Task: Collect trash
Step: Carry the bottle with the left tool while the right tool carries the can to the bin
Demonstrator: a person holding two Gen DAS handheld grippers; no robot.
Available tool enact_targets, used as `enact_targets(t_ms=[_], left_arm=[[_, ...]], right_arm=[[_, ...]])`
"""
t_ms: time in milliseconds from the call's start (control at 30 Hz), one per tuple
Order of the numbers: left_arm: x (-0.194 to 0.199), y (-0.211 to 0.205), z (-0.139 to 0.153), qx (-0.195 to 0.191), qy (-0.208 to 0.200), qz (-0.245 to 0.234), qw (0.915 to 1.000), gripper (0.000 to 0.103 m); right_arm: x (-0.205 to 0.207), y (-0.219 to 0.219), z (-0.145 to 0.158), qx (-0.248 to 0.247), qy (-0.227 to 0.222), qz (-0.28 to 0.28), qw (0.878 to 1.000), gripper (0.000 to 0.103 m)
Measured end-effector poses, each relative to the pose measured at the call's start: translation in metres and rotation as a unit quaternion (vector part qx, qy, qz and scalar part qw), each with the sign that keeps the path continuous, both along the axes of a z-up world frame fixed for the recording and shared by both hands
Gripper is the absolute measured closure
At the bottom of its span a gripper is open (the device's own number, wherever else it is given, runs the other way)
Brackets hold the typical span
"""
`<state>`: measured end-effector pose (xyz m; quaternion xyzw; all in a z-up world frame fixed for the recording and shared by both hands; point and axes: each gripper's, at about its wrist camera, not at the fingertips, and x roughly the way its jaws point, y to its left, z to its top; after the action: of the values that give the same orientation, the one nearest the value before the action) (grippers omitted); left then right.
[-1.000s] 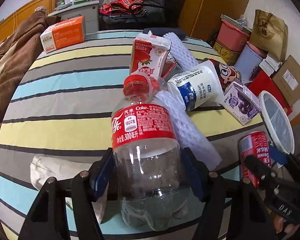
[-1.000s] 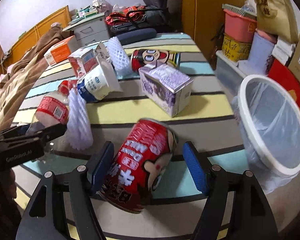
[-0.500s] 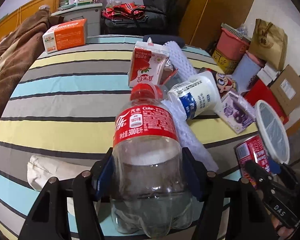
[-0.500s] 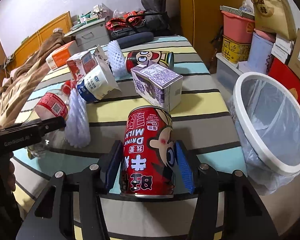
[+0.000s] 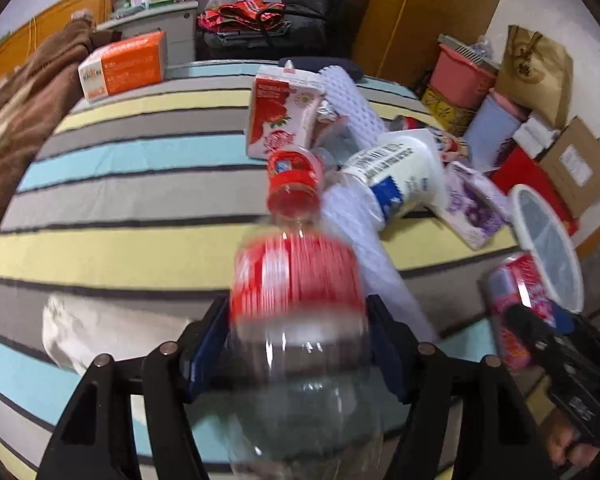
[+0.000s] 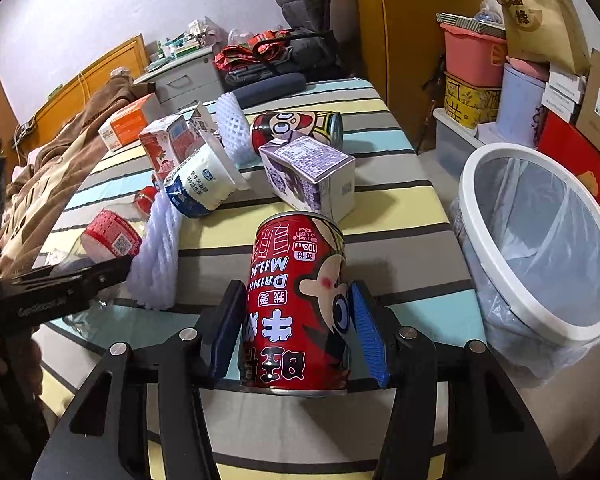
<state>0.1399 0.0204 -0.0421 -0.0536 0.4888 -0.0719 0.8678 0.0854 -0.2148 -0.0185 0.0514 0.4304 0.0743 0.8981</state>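
Observation:
A clear Coke bottle (image 5: 300,288) with a red label and cap sits between the blue pads of my left gripper (image 5: 296,344). It leans away from me and looks blurred, and the jaws are opening slightly around it. My right gripper (image 6: 296,320) is shut on a red milk can (image 6: 296,292), held upright over the striped bed cover (image 6: 400,216). In the left wrist view that can (image 5: 516,304) shows at the right. A white bin (image 6: 512,150) with a clear liner stands beside the bed, just right of the can.
More trash lies on the cover: a strawberry carton (image 5: 280,116), a white yoghurt cup (image 5: 396,172), a purple carton (image 6: 312,172), white foam netting (image 6: 160,252), a second can (image 6: 296,126), an orange box (image 5: 124,66), a crumpled tissue (image 5: 100,328). Boxes and bags are stacked behind the bin.
My right gripper closed on the tilted red can and brought it upright. The bottle in my left gripper tipped forward and is now blurred.

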Motion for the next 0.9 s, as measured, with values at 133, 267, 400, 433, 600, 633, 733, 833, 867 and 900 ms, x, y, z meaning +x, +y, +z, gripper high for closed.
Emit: enact_targets(t_ms=[133,267,400,433,600,633,733,833,867,900], left_arm=[[0.009,0.0,-0.002,-0.015,0.008,0.001,0.9999,0.033],[0.003,-0.003,-0.002,-0.01,0.003,-0.004,0.9999,0.039],[-0.004,0.002,0.007,-0.014,-0.014,0.006,0.9998,0.039],[-0.006,0.003,0.01,-0.018,-0.017,0.004,0.9997,0.039],[-0.019,0.001,0.034,-0.031,-0.048,0.002,0.9984,0.039],[-0.02,-0.001,0.039,-0.033,-0.054,-0.003,0.998,0.039],[-0.023,-0.011,0.053,-0.036,-0.07,-0.018,0.9968,0.039],[-0.02,-0.026,0.064,-0.038,-0.082,-0.041,0.9951,0.039],[-0.019,-0.031,0.067,-0.039,-0.085,-0.048,0.9945,0.039],[-0.018,-0.037,0.07,-0.04,-0.088,-0.056,0.9938,0.039]], right_arm=[[0.0,-0.001,0.0,-0.001,0.001,0.0,1.0,0.048],[0.0,-0.002,0.0,0.003,0.0,-0.002,1.0,0.048],[-0.001,-0.004,0.002,0.007,-0.003,-0.003,1.0,0.048],[-0.001,-0.005,0.002,0.007,-0.004,-0.003,1.0,0.048],[-0.004,-0.011,0.01,0.017,-0.019,-0.005,1.0,0.048],[-0.005,-0.012,0.011,0.019,-0.022,-0.005,1.0,0.048],[-0.007,-0.018,0.019,0.022,-0.035,-0.009,0.999,0.048],[-0.01,-0.029,0.028,0.022,-0.049,-0.021,0.998,0.048],[-0.011,-0.035,0.032,0.021,-0.054,-0.028,0.998,0.048],[-0.011,-0.04,0.034,0.02,-0.057,-0.034,0.998,0.048]])
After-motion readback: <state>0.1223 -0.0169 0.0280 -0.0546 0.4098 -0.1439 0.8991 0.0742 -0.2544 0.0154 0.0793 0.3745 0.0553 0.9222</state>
